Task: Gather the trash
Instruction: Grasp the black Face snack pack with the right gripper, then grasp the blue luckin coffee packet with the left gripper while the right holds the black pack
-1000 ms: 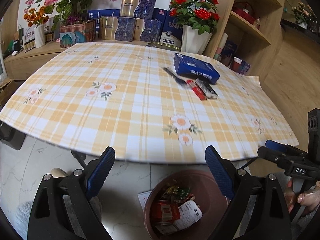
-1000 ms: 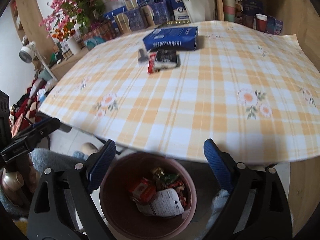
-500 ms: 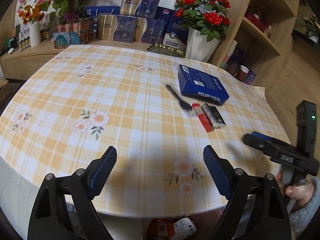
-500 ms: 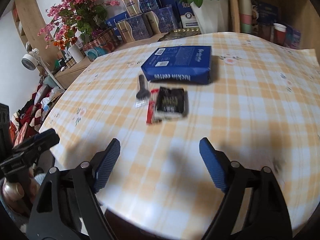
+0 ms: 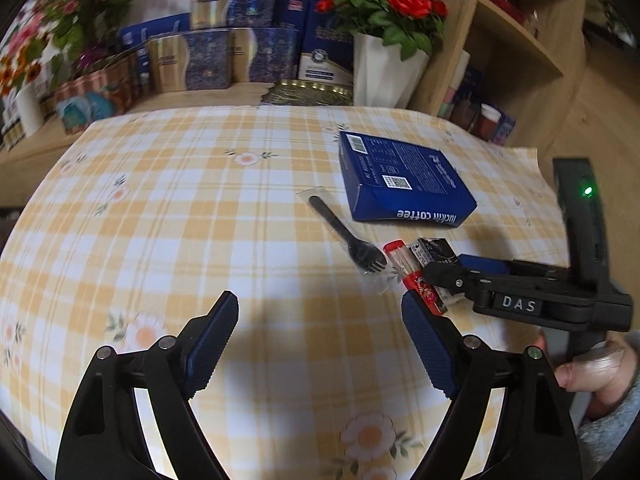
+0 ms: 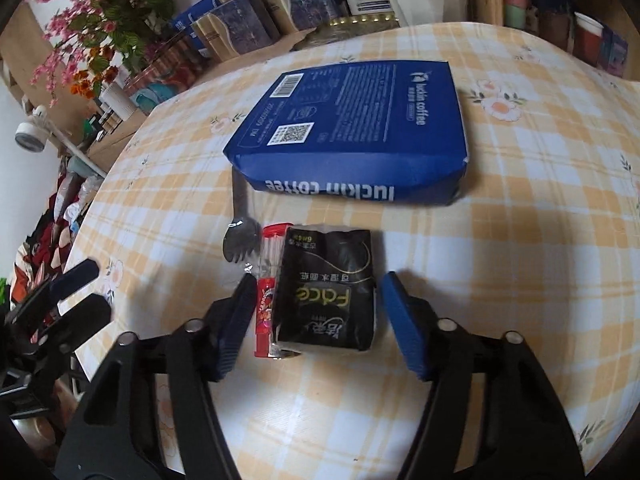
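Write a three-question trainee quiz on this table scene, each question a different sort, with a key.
1. True or false: the flat blue cardboard coffee box stands upright on the yellow checked tablecloth.
2. Which item lies between the pads of the right hand-held gripper? A) black plastic fork B) black plastic tissue pack C) the blue box
3. Fill in: the slim red wrapped packet lies beside the tissue pack, on the side nearer the ____.

Key: 1 false, it lies flat. 2 B. 3 fork.
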`<state>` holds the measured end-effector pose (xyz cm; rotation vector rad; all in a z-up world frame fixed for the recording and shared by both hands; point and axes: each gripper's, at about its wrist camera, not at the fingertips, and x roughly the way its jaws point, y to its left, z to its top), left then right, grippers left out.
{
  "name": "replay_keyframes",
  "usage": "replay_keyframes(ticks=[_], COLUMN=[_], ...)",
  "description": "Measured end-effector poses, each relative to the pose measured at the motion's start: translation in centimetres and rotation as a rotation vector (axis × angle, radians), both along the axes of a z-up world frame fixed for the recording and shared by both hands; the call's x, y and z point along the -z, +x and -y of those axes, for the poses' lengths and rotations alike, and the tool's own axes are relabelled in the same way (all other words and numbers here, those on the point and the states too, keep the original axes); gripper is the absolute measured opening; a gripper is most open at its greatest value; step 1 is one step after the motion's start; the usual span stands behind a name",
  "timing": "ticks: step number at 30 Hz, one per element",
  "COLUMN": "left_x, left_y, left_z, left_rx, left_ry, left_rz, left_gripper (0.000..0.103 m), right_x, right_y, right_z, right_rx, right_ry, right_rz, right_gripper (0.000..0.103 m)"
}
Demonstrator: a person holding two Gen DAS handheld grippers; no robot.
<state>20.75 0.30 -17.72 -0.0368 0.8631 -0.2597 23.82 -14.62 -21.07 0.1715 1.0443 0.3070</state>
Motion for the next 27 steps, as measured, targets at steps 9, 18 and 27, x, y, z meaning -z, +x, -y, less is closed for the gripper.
replay_keyframes(ticks=[9,18,27], left_x=[1.0,1.9,3.9], left_y=[3.2,7.4,9.9], left_z=[4.9,11.7,15.2], left_rx=[0.154,0.322,0.403], left_ry=[0.178,0.426,0.614], left_rz=[0.049,0.099,0.102], left_gripper=[0.082,0.082,0.083], right_x=[-1.0,-1.5,-2.0], right_y=[-2.2,-3.8,-4.3], right_z=[3.3,9.8,12.5], right_rx=[0.024,0.16,0.206], right_ry=[-0.022,0.046,0.083], right_rz=[0.07,0.089,0.113], right_gripper=[0.04,0.04,0.04])
